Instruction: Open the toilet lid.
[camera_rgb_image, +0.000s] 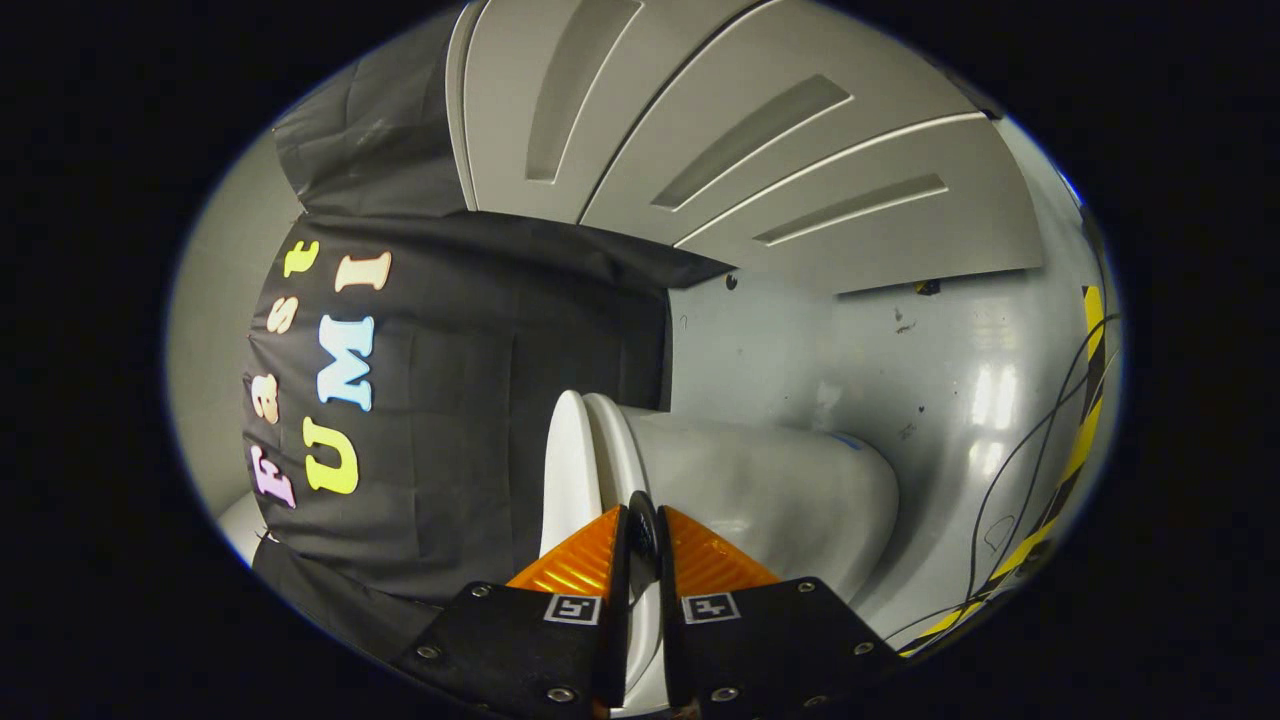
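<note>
The view is rolled on its side, with the floor to the right. The white toilet lid (563, 470) stands a little apart from the seat (612, 455), the gap widening toward my fingers. The grey-white bowl (790, 500) bulges out to the right of the seat. My gripper (643, 528) sits at the toilet's near edge with its fingertips together, in line with the seat's edge. The lid's near end runs behind one finger (575, 570), and I cannot tell whether it rests on that finger. A white strip of the toilet shows in the narrow slot between the finger mounts.
The black cloth wall (470, 400) hangs just beyond the lid. A grey panelled door (760, 130) lies further off. Loose cables (1010, 480) and yellow-black tape (1075, 450) run over the glossy grey floor (930, 390) past the bowl.
</note>
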